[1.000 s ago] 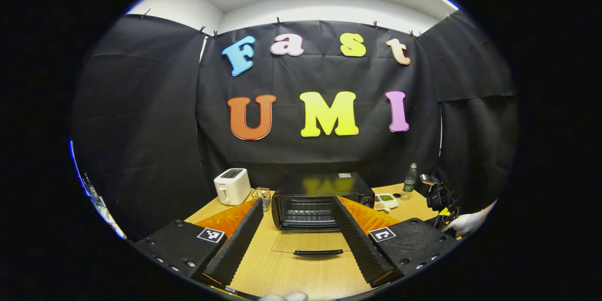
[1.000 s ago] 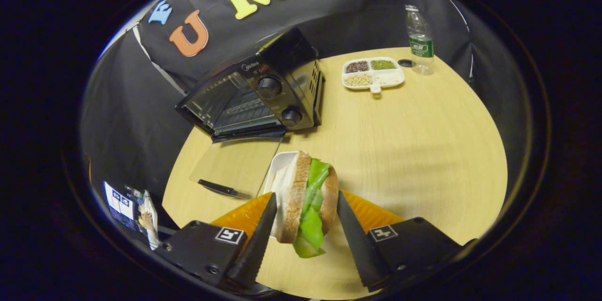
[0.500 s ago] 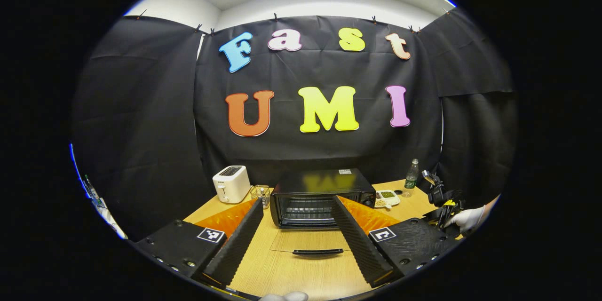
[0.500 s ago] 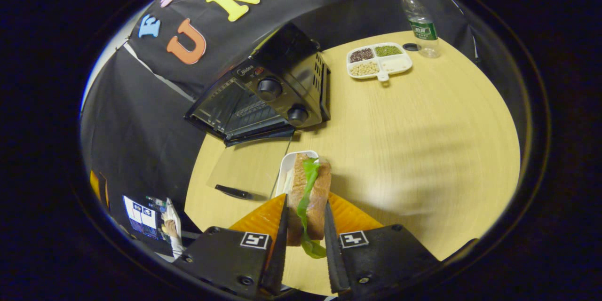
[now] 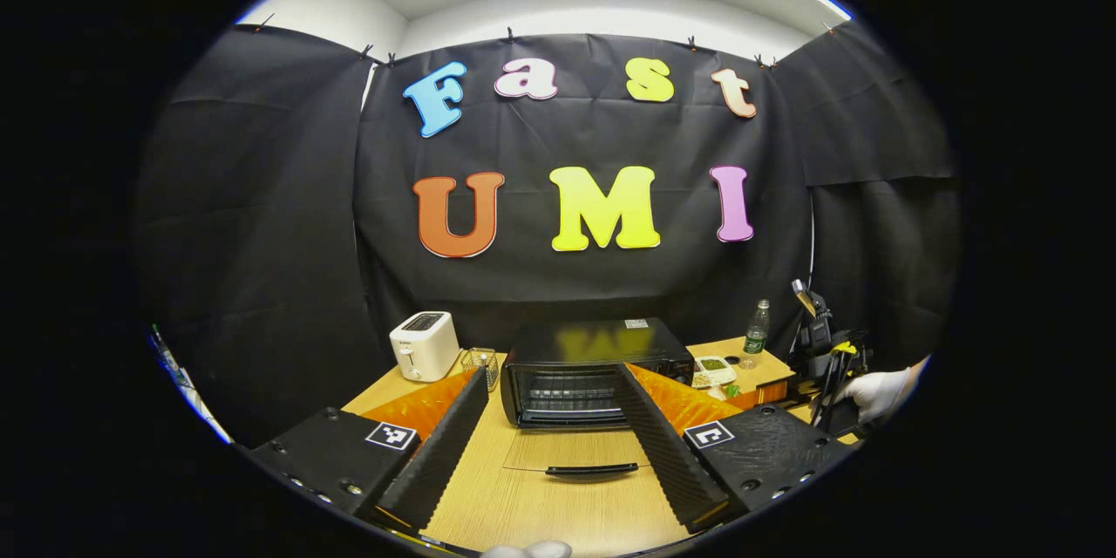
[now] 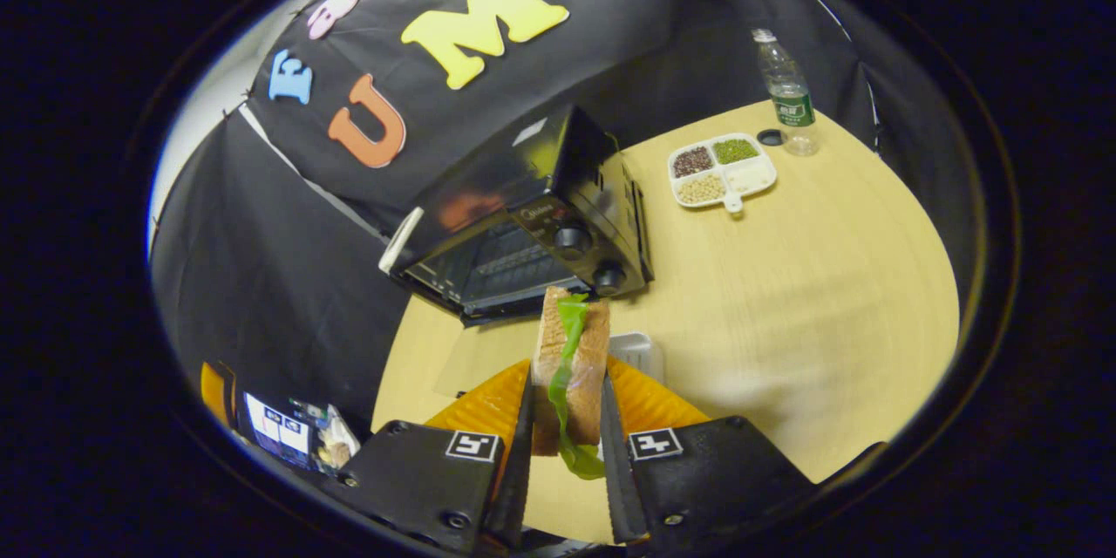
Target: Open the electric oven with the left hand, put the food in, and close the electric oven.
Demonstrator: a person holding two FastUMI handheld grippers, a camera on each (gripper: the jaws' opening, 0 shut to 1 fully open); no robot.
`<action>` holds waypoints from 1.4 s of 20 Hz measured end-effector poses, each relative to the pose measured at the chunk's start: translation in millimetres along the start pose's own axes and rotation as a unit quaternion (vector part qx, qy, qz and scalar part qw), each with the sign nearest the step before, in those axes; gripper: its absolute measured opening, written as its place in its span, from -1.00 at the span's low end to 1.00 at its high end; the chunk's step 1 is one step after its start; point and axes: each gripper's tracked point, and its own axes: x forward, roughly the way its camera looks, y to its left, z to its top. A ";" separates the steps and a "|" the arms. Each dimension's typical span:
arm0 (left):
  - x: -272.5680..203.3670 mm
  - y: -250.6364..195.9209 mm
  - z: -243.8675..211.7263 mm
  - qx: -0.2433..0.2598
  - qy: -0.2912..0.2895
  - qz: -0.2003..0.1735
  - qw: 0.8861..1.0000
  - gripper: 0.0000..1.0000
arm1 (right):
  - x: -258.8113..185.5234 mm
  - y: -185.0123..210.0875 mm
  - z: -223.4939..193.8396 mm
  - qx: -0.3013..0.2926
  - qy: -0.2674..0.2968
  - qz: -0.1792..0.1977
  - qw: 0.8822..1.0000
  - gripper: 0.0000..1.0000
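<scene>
Sandwich (image 6: 571, 370) clamped above table (image 6: 811, 296), oven (image 5: 586, 366) door down

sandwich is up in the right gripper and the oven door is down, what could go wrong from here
The sandwich is pinched on edge by the right gripper, with lettuce hanging below; filling may slip out on the way. The glass door lies flat in front of the oven, so a low approach might clip it. The left gripper hovers open over that door, possibly crowding the path.

The small white rectangular tray (image 6: 641, 355) lay mostly hidden behind the lettuce-filled brown bread sandwich (image 6: 571, 366) and a finger.
</scene>
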 end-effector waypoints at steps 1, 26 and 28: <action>-1.1 1.0 -1.1 0.001 0.002 -0.004 1.000 0.92 | 3.4 10.3 0.2 0.015 -0.012 0.005 1.000 -0.26; -2.0 35.7 -41.1 0.022 0.060 -0.043 0.997 0.92 | 223.6 98.7 40.1 0.256 -0.207 0.038 0.944 -0.29; -2.3 38.8 -42.4 0.023 0.063 -0.040 0.997 0.92 | 233.5 87.9 39.0 0.254 -0.205 0.020 0.945 -0.29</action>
